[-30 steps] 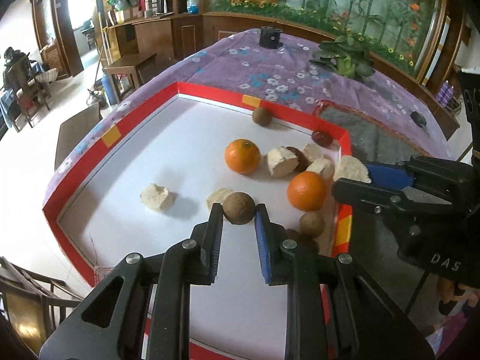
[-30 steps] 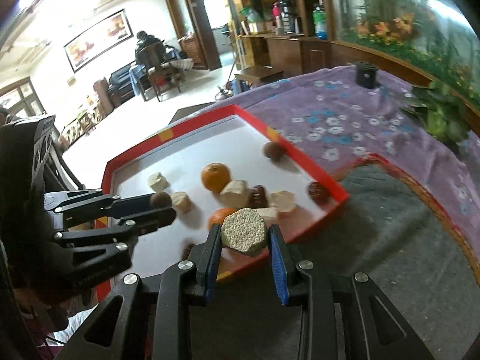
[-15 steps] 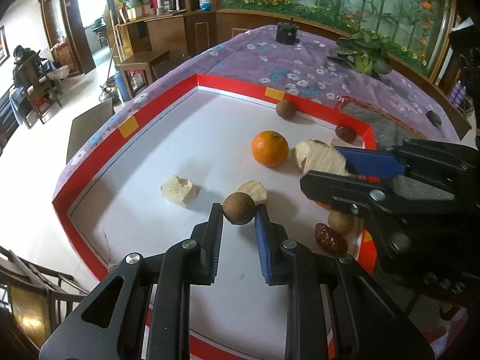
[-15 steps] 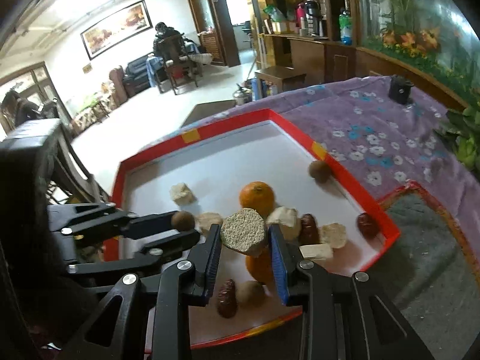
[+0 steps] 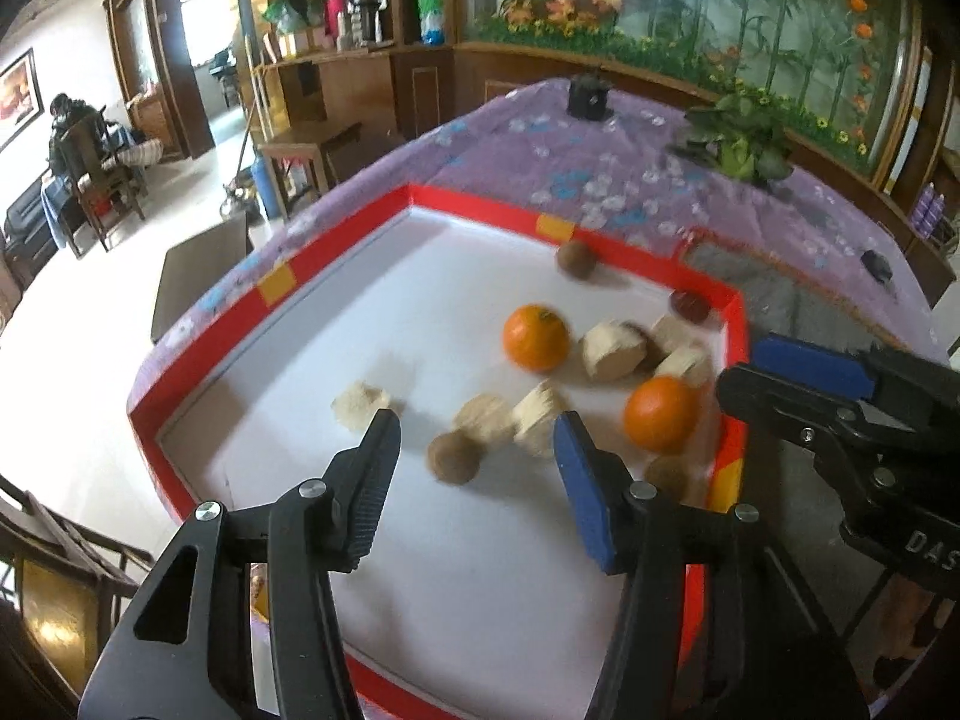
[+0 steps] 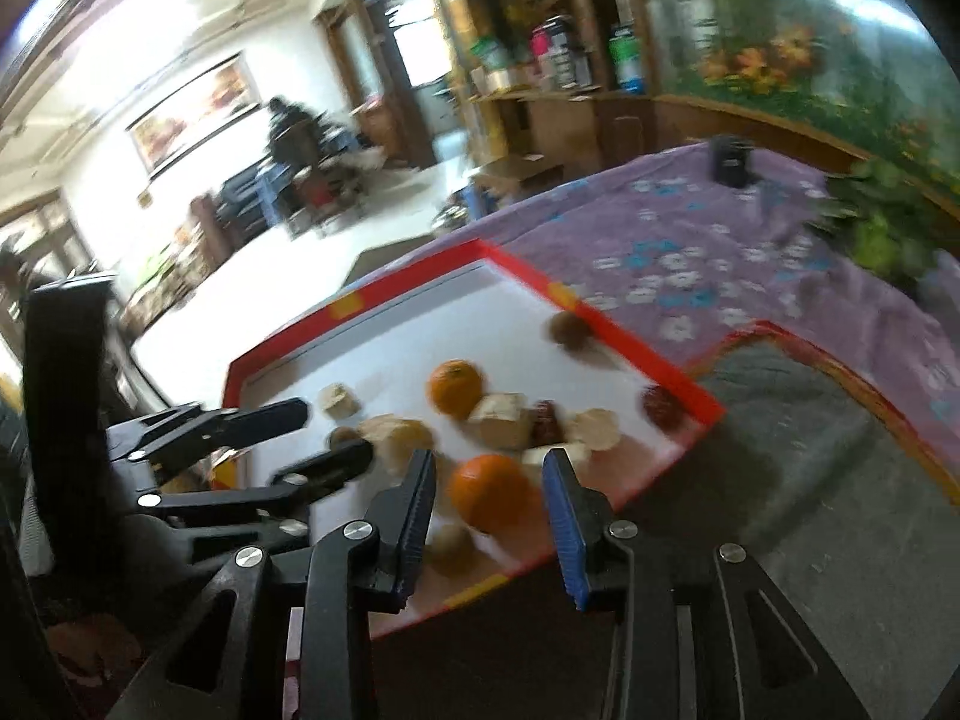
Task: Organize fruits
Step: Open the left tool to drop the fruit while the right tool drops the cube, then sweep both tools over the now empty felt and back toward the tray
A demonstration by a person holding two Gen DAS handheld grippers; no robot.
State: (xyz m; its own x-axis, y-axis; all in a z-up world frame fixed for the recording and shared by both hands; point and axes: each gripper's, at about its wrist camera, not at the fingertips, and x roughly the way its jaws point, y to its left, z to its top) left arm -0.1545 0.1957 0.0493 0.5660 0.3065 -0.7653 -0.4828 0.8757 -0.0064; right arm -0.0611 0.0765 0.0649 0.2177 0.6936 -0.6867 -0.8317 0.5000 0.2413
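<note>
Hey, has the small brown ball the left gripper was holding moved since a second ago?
Yes. The brown ball has dropped from the opening left gripper onto the tray, beside the beige chunks.

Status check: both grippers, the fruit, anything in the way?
Left gripper opening, brown fruit loose on tray. Right gripper opening, empty, above an orange. Fruit crowded; path clear.

The left hand-held gripper (image 5: 477,450) is opening over the white tray (image 5: 420,570). A little brown ball fruit (image 5: 453,457) sits loose between its fingers, beside pale chunks and two oranges (image 5: 536,337).
</note>
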